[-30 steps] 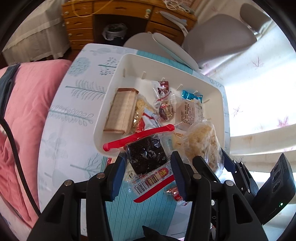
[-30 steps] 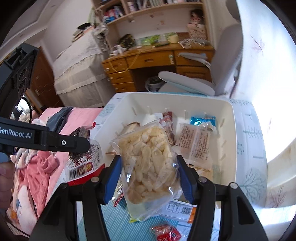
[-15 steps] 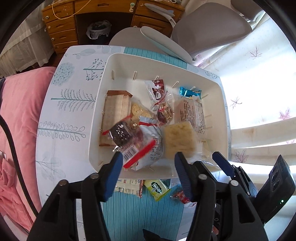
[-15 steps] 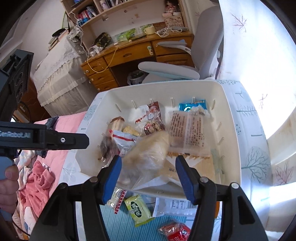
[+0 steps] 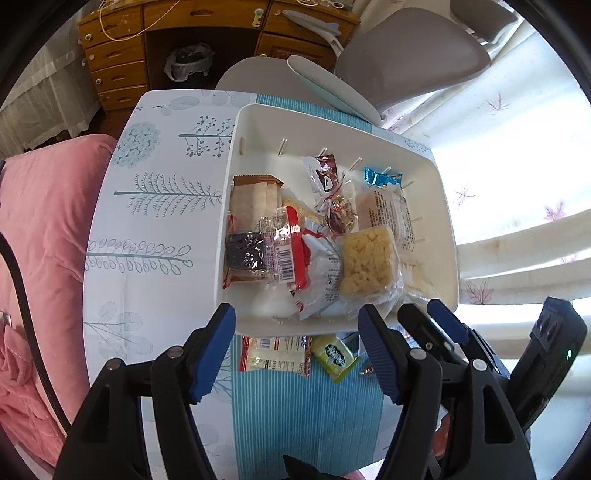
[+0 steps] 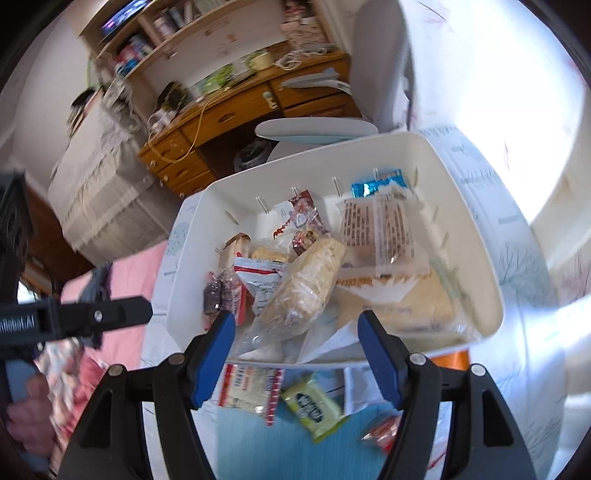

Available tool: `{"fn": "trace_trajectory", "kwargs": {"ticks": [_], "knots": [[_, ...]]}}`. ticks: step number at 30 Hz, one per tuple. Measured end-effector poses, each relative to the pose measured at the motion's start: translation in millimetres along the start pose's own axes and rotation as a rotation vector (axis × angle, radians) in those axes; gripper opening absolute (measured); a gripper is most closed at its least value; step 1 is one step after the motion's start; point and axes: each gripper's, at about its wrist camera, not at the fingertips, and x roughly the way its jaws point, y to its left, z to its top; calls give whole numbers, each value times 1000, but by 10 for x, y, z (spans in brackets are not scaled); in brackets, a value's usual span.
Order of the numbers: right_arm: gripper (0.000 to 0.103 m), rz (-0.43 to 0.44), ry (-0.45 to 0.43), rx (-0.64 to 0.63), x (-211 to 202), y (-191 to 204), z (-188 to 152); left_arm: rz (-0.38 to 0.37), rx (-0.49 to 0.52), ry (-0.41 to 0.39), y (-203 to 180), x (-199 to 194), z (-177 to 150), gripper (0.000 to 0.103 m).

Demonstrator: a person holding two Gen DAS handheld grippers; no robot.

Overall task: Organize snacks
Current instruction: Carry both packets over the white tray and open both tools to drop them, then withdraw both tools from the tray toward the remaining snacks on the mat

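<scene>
The white bin (image 5: 448,229) (image 6: 491,291) stands on the tree-print tablecloth with several snack packets in it. A dark brownie packet (image 5: 246,254) (image 6: 218,295) lies at its near left. A clear bag of puffed rice (image 5: 369,258) (image 6: 306,284) lies near the middle. My left gripper (image 5: 297,350) hovers over the bin's near rim, its jaws opening, with nothing between the pads. My right gripper (image 6: 297,350) hangs beside it, jaws also opening. The rice bag's loose end lies just beyond its tips, untouched. On the cloth below lie a white-and-red packet (image 5: 273,354) (image 6: 251,387) and a green packet (image 5: 334,356) (image 6: 314,406).
A small red sweet (image 6: 384,432) lies on the blue striped runner (image 5: 303,413). A grey chair (image 5: 402,62) and a wooden desk (image 5: 147,33) stand behind the table. Pink bedding (image 5: 40,229) borders the table's left side. A hand (image 6: 26,417) holds the left gripper's handle.
The left gripper let go of the brownie packet and the right let go of the rice bag; both packets now lie in the bin. Both grippers widened and drew back to the near rim.
</scene>
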Motion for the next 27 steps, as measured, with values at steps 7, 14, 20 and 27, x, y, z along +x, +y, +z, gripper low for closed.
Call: {"fn": "trace_trajectory", "kwargs": {"ticks": [7,14,20,27], "knots": [[69,26,-4,140,-92,-92,-158,-22,24,-6,78,-89,-189,71],[69,4,-28,159,-271,-191,-393,-41,54,-40,34,-121,-488,77],[69,-30,-26,197,-434,-375,-730,-37,76,-20,-39,-28,-793,77],[69,-77,-10,233,-555,-585,-1173,-1,107,-20,-85,110,-1128,81]]}}
